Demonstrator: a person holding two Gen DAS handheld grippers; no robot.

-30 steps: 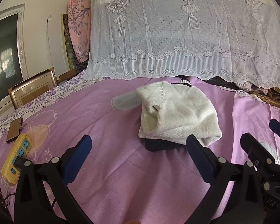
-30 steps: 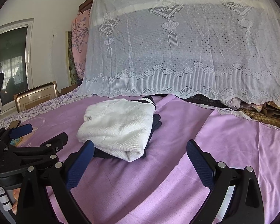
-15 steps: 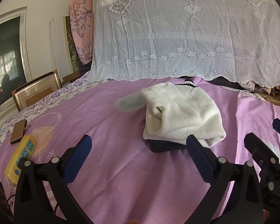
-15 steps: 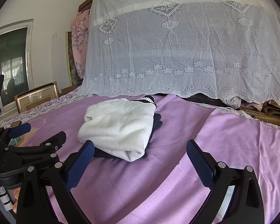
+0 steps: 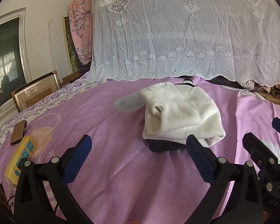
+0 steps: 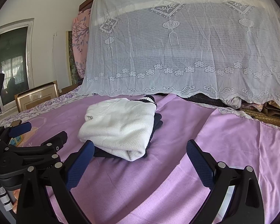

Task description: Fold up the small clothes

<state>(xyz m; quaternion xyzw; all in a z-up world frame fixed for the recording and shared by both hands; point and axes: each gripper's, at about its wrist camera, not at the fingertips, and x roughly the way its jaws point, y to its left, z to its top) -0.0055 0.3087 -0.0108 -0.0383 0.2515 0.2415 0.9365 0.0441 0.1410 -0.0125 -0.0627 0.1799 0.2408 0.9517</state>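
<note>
A folded white knit sweater lies on top of a folded dark navy garment on the purple bedsheet. My left gripper hangs open just in front of the pile, nothing between its fingers. My right gripper is also open and empty, to the right of the pile's near corner. In the right wrist view the left gripper shows at the left edge. The right gripper shows at the right edge of the left wrist view.
A yellow power strip and a brown phone lie at the bed's left edge. A pale grey flat piece lies left of the pile. A white lace cover drapes over bulk behind. A framed picture leans at left.
Both grippers have drawn back slightly from the pile and stay open. The left wrist view has shifted a little; the folded pile has not moved.
</note>
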